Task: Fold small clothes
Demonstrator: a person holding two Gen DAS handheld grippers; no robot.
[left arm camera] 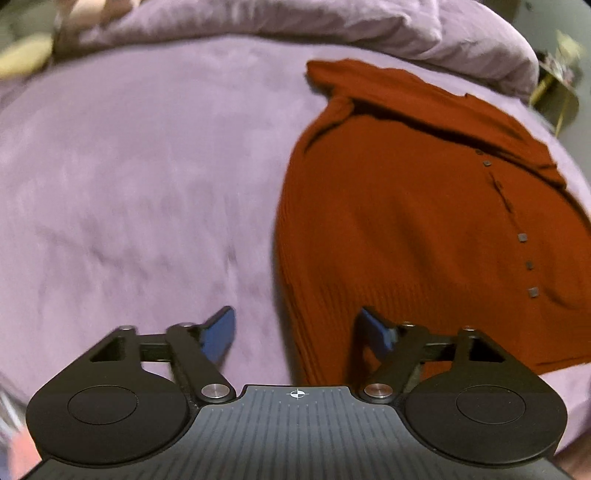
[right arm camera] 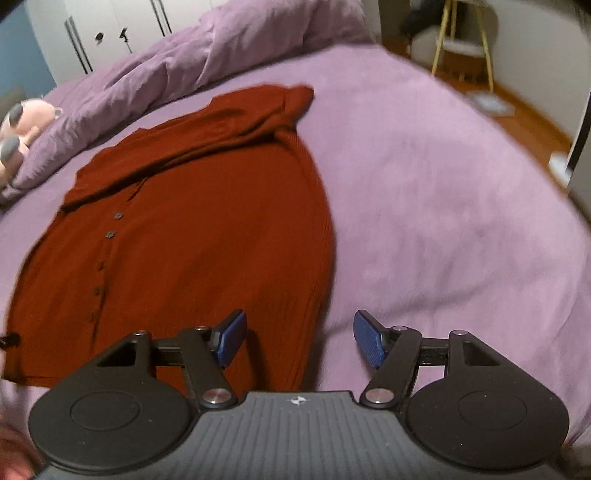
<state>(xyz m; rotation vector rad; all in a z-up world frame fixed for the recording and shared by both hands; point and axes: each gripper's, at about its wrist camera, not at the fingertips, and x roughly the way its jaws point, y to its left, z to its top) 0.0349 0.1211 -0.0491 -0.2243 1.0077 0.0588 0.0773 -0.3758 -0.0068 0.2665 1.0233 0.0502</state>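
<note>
Left wrist view: the left gripper point(left arm camera: 297, 334) hangs above the purple bedspread point(left arm camera: 129, 184), pointing toward the far side of the bed. Its jaws are spread wide and hold nothing. The left blue pad point(left arm camera: 218, 338) is over bare bedspread; the right one is over the near hem of the rust-red knitted cardigan point(left arm camera: 424, 229). Whether either pad touches the fabric cannot be told. The cardigan lies flat on the right half of this view, a row of dark buttons point(left arm camera: 521, 237) running down it, with a sleeve folded across its far part. A rumpled purple duvet point(left arm camera: 332, 26) is heaped along the far edge.

Right wrist view: the right gripper point(right arm camera: 299, 338) is likewise above the bed, jaws wide apart and empty. Its left pad point(right arm camera: 231, 341) is over the cardigan's point(right arm camera: 203, 236) near right corner, the other over bedspread point(right arm camera: 443, 203). The cardigan spreads to the left, buttons point(right arm camera: 109, 234) toward its left side. A pink plush toy point(right arm camera: 22, 125) lies at the far left beside the duvet point(right arm camera: 221, 40); a stool with yellow legs point(right arm camera: 461, 48) stands on the floor far right.
</note>
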